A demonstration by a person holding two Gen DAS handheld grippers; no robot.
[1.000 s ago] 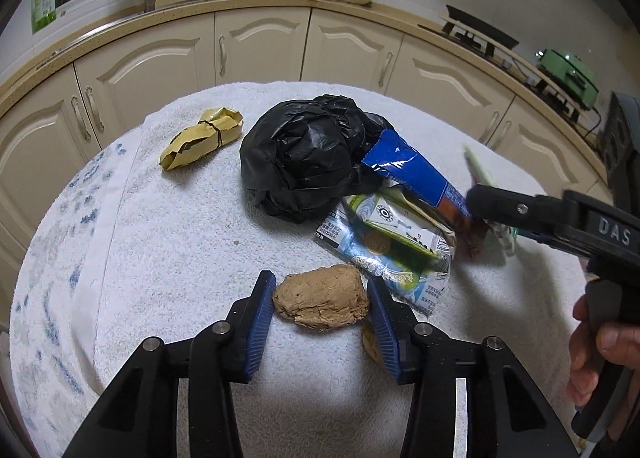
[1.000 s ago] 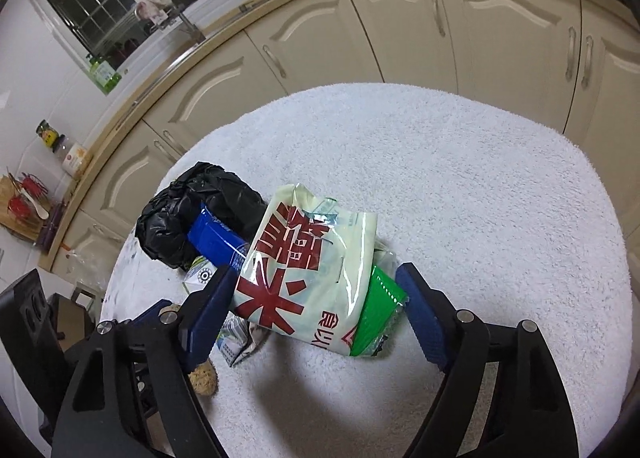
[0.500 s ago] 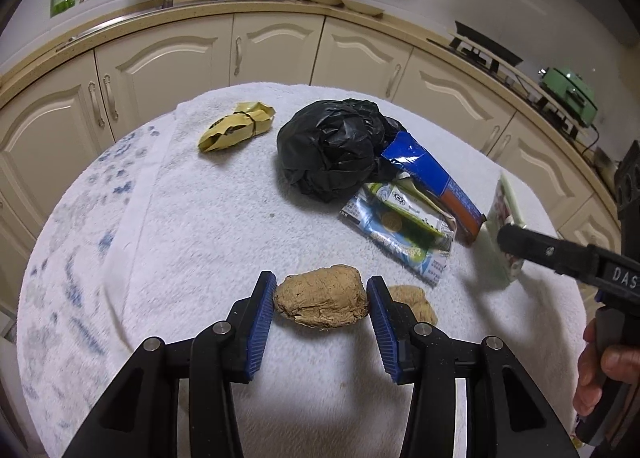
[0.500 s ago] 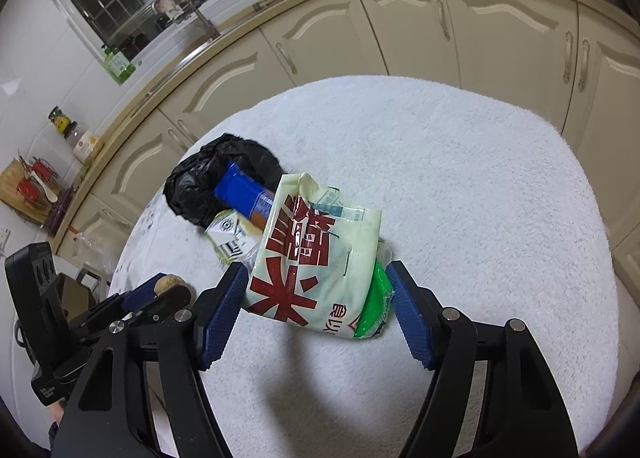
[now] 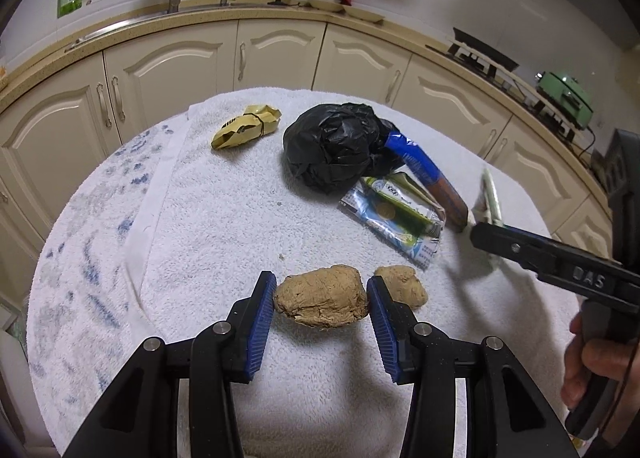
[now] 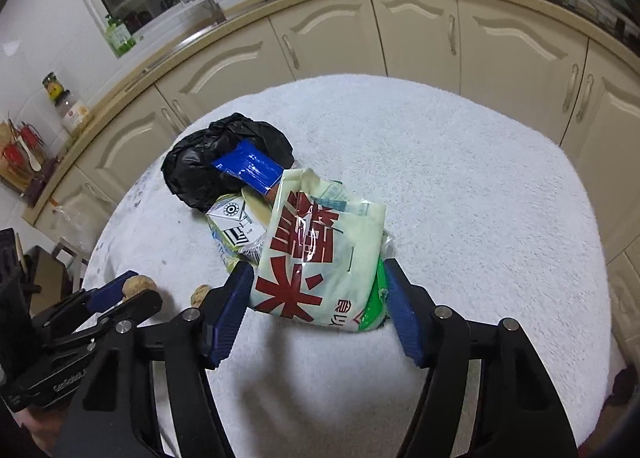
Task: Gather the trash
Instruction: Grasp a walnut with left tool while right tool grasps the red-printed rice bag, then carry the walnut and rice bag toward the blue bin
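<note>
My left gripper (image 5: 321,300) is shut on a tan crumpled lump (image 5: 322,301) and holds it above the white towel. A second tan lump (image 5: 402,284) lies just right of it. My right gripper (image 6: 318,290) is shut on a pale green bag with red characters (image 6: 320,258), lifted off the towel. A black plastic bag (image 5: 334,146) lies at the far middle, also in the right wrist view (image 6: 208,166), with a blue wrapper (image 5: 420,170) and green-and-white packets (image 5: 396,214) beside it. A yellow crumpled wrapper (image 5: 244,130) lies far left.
The round table is covered by a white towel (image 5: 200,238). Cream kitchen cabinets (image 5: 280,54) curve behind it, with a counter, sink and hanging utensils. The right gripper's body (image 5: 560,262) shows at the right of the left wrist view.
Both grippers have risen and drawn back from the pile with their loads. The second tan lump has come into view beside the held one.
</note>
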